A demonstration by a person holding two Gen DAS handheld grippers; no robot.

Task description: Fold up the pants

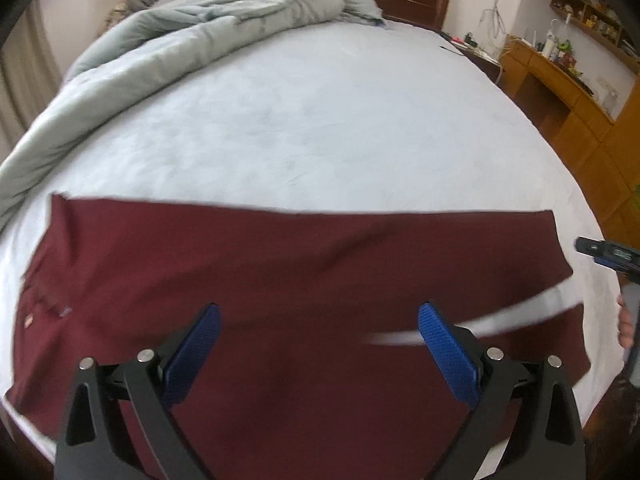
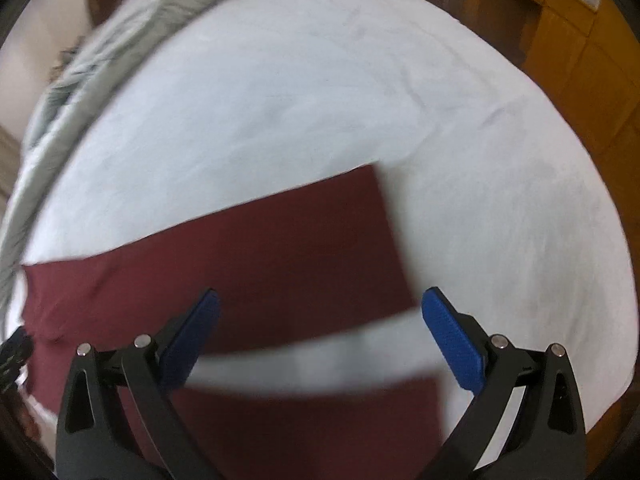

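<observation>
Two legs of the maroon cotton pants [image 2: 248,248] lie split at lower frame; right gripper [image 2: 320,312] and left gripper [image 1: 319,322], jaws wide, empty, should pinch hems squarely.

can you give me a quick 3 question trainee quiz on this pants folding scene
1. True or false: the left tool is shut on the maroon pants.
2. Multiple choice: where does the grey duvet lie? A) bunched at the far left of the bed B) spread over the pants C) on the floor
3. Fill in: between the two pant legs near the right tool shows a strip of pale ____.

Key: 1 false, both tools hang open above the pants, gripping nothing. 2 A. 3 bedsheet.
</observation>
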